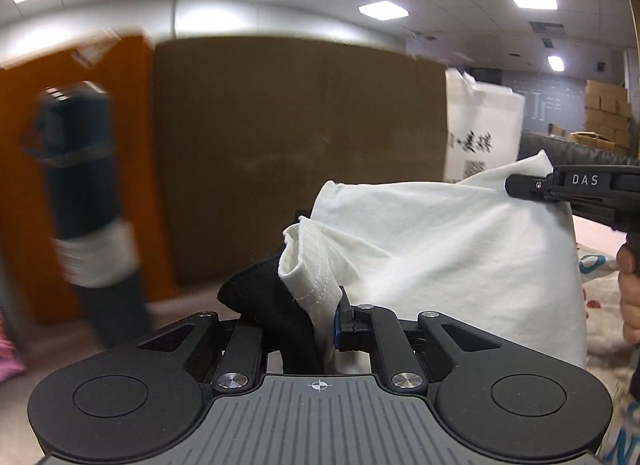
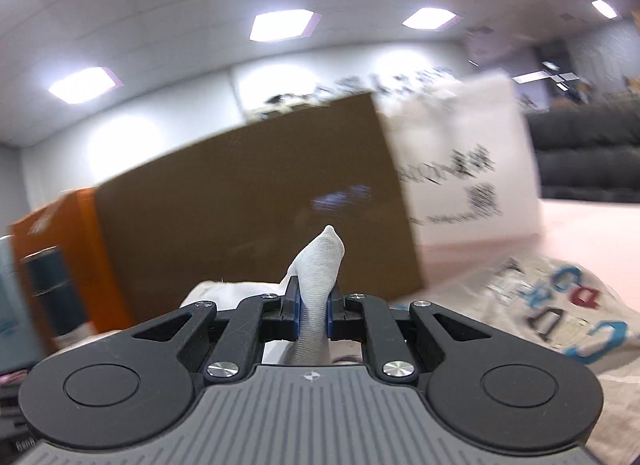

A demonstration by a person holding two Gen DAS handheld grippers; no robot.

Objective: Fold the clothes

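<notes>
A white garment (image 1: 460, 249), soft jersey with a stitched hem, hangs in the air between the two tools, stretched into a broad sheet. Its near corner bunches into the left hand-held gripper (image 1: 320, 325), together with a fold of black fabric (image 1: 264, 297); whether the black piece belongs to the same garment cannot be told. The jaws there stand almost closed, pinching the cloth, though the left finger is hidden behind the fabric and only one blue pad (image 1: 340, 325) shows. The far upper corner is clamped by the right hand-held gripper (image 1: 520, 185), seen from the side in the left wrist view, black, with the letters DAS on it; a person's fingers (image 1: 628, 293) hold its handle at the frame edge.

In the right wrist view, that right hand-held gripper (image 2: 314, 311) is all but shut on a narrow ribbed tongue of the white cloth (image 2: 320, 265), which pokes up past the blue pads. The rest of the garment is mostly hidden under the tool.

Behind, blurred by motion, stand a large brown cardboard box (image 1: 300, 153), an orange box (image 1: 80, 113), a white box with unreadable black print (image 1: 480, 133), and a dark cylinder with a pale band (image 1: 84, 193). A printed pale cloth (image 2: 560, 313) with blue and red letters lies to the right on a pinkish surface (image 2: 592, 225).
</notes>
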